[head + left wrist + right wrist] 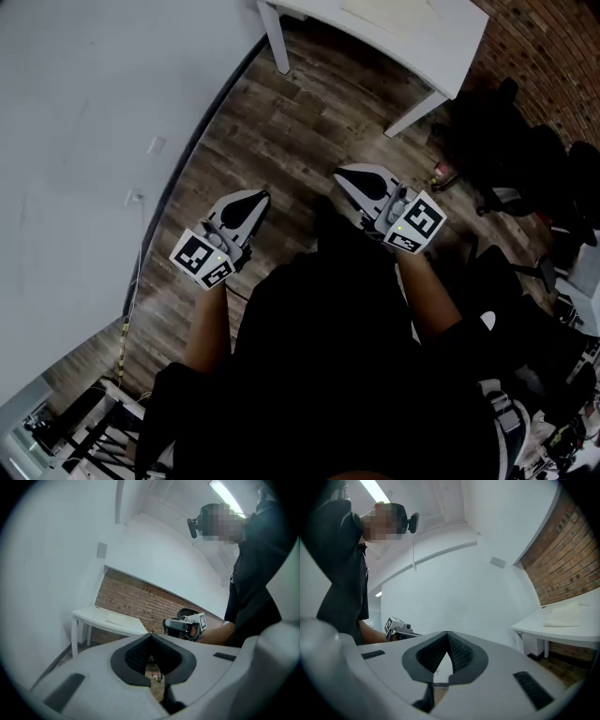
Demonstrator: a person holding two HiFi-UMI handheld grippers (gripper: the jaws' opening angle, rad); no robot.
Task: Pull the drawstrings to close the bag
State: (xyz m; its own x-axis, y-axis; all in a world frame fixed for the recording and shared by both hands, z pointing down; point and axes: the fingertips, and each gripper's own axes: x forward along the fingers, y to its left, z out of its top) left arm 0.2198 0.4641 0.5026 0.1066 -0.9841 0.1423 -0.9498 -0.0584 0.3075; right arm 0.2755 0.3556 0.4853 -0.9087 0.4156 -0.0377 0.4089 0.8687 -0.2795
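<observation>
Here, the biggest thing is the white wall (75, 141), with two small plates (157, 144) on it; next comes the wood floor (281, 131), and one brick wall (553, 37) in the far corner; one white table (441, 37) stands by the brick wall, and one pale flat thing (562, 616) lies on top of it; it may be the bag, but it is too small to tell, and no strings can be made out on it; it is well apart from both grippers; a person in a black shirt (347, 375) stands on the floor and holds two grippers out in front; the left gripper (261, 197) has its jaws pressed together with nothing between them; the right gripper (339, 175) is pressed together too, and pinches nothing; the two grippers are held apart from each other, side by side, over the floor.
</observation>
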